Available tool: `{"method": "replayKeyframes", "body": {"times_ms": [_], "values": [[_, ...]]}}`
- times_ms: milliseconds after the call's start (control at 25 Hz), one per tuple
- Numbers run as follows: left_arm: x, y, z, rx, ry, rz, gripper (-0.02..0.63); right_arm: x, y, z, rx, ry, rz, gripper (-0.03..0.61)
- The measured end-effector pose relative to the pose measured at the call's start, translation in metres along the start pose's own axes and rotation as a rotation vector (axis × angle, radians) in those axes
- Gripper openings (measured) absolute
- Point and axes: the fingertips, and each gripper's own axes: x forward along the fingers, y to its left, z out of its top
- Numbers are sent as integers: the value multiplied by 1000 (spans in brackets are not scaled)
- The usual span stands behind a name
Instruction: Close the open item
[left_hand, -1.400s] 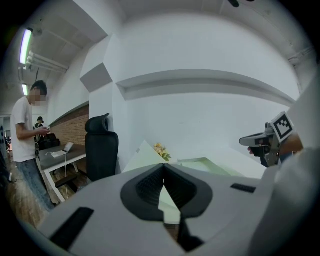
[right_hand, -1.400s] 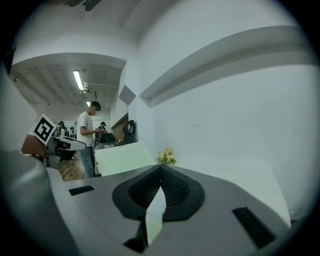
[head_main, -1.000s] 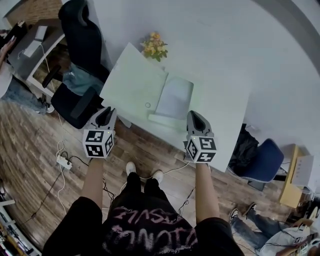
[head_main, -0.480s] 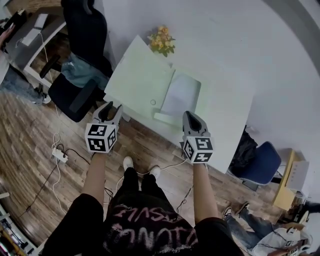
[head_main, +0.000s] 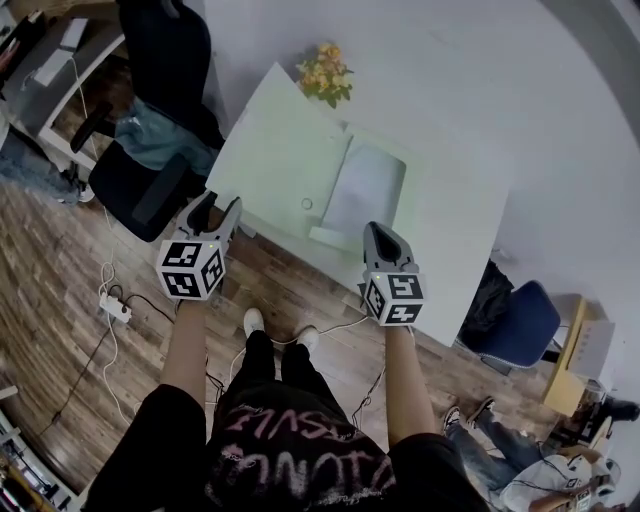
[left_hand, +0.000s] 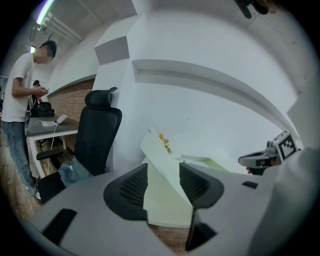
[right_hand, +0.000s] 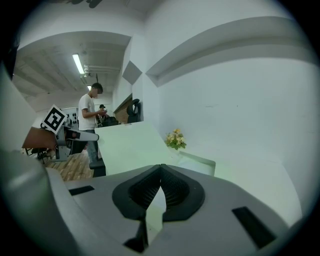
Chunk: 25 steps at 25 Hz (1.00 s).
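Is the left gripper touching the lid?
Apart. Left gripper view shows the lid beyond the left gripper's opening jaws, floor visible before its near edge; nothing gripped.

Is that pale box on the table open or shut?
Open: its big lid is swung out to the left, standing tilted up in the left gripper view, and the tray beside it lies uncovered.

A table (head_main: 270, 150) is set against the far wall (head_main: 450, 80). An open item (head_main: 368, 185) is laid on it, right of its middle, and flowers (head_main: 325, 72) are placed at its far edge. An office chair (head_main: 150, 190) is stood left of the table, and a second chair (head_main: 520, 325) to its near right. A power strip (head_main: 113, 308) is laid on the floor (head_main: 60, 330), near left.
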Motion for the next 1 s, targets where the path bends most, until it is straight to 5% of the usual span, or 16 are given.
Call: {"method": "replayKeyframes", "body": {"times_ms": [160, 320, 1000], "values": [[5, 3, 6, 8, -9, 2, 162, 0, -5, -4, 20, 3, -16, 12], [3, 2, 12, -20, -24, 36, 55, -5, -12, -11, 32, 11, -32, 12], [4, -61, 38, 85, -73, -42, 28, -47, -49, -53, 140, 17, -114, 12]]}}
